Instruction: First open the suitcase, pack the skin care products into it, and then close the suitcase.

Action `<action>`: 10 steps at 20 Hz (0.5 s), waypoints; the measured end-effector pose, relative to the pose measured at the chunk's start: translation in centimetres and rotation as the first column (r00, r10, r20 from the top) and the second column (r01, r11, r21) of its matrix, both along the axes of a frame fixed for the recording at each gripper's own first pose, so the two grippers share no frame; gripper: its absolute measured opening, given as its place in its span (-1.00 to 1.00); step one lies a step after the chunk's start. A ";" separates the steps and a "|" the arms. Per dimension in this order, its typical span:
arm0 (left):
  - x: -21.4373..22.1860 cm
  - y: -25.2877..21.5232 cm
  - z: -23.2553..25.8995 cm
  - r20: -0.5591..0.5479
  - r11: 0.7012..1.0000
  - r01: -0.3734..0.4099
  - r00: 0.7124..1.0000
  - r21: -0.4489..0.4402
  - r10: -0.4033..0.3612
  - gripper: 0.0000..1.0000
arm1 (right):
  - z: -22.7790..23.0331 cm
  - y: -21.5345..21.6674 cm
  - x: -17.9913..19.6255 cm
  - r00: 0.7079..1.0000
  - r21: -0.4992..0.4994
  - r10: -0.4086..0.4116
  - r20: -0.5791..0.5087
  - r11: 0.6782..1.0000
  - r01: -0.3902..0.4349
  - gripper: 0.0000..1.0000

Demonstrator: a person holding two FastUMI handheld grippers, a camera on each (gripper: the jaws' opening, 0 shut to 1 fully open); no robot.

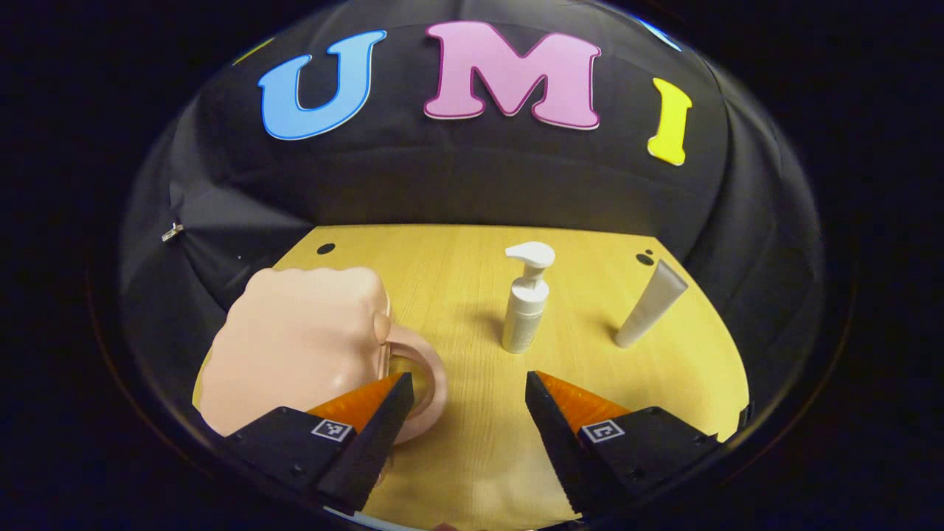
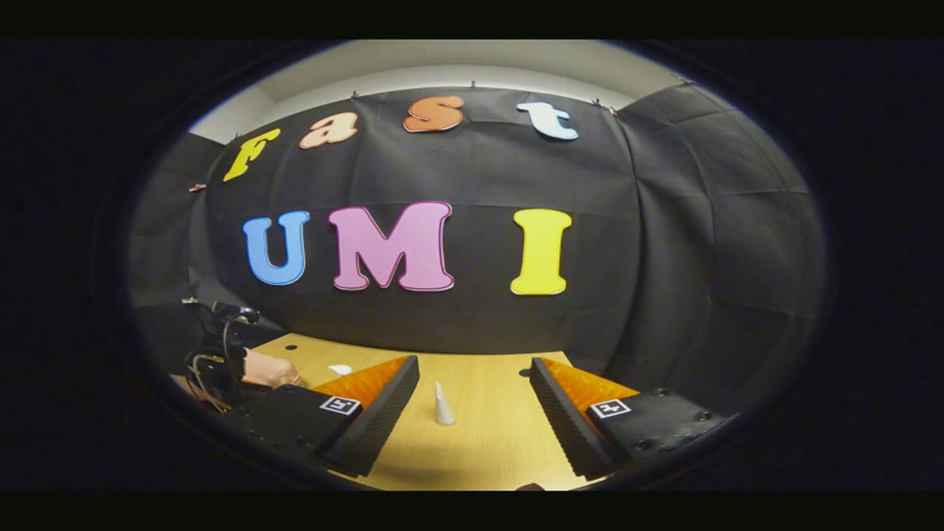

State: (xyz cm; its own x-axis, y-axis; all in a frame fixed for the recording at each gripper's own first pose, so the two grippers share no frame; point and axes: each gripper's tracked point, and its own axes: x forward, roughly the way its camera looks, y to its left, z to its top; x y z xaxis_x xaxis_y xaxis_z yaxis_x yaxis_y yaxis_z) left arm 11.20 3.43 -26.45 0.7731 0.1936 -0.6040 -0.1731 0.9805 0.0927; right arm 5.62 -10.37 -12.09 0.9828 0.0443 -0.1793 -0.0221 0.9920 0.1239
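The pale pink hard-shell suitcase (image 1: 295, 346) lies shut at the left of the yellow wooden table (image 1: 472, 457), its loop handle (image 1: 431, 383) just beyond my left gripper (image 1: 468, 387), whose jaws stand wide and empty, so I judge opening it is the step in hand. The white pump bottle (image 1: 527, 302) and the grey-white tube (image 1: 653, 304) stand upright, apart, farther back on the table. My right gripper (image 2: 474, 376) hangs wide and empty too; next I must find the case's seam and lift the lid.

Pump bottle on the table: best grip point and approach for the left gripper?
Grip the pump bottle around its straight round body, below the pump head. It stands upright, so bring the open left gripper in level from the front, one finger on each side.
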 end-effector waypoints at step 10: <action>1.9 3.6 -6.6 -0.174 0.979 -0.205 0.964 -0.018 0.199 0.85 | -6.9 -4.3 1.0 0.984 0.066 -0.012 -0.179 0.998 0.025 0.95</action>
